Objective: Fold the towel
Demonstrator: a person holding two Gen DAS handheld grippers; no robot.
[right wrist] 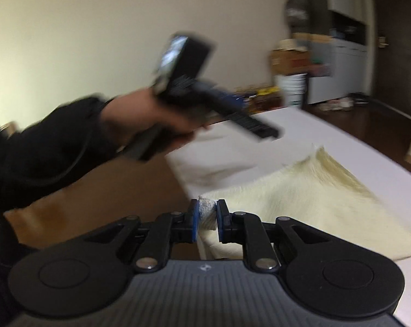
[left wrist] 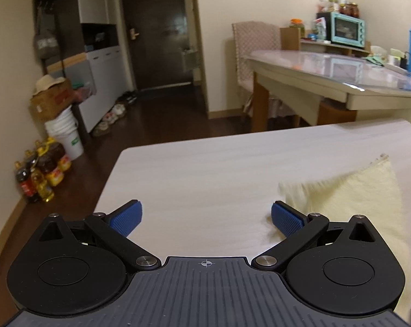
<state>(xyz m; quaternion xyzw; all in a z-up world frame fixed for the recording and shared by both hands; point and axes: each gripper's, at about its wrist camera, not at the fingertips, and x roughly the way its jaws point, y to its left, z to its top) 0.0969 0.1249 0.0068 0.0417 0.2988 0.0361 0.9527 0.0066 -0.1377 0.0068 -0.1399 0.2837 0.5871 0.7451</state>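
Observation:
A pale yellow towel [right wrist: 309, 207] lies on the white table [right wrist: 287, 133], lifted at its near corner. My right gripper [right wrist: 207, 219] is shut on that bunched corner, the blue pads pressing it from both sides. In the left wrist view the same towel [left wrist: 349, 199] spreads to the right of my left gripper [left wrist: 206, 218], which hangs open over bare table [left wrist: 205, 169] with nothing between its blue pads. The right wrist view also shows the left gripper [right wrist: 260, 128], blurred, held in a hand with a black sleeve above the table's left side.
A second table [left wrist: 328, 81] with a teal oven [left wrist: 347, 30] and a chair [left wrist: 257, 43] stands beyond the white table. On the dark floor at left are oil bottles [left wrist: 42, 174], white buckets [left wrist: 66, 133] and a cardboard box [left wrist: 53, 100]. A dark door [left wrist: 156, 32] is at the back.

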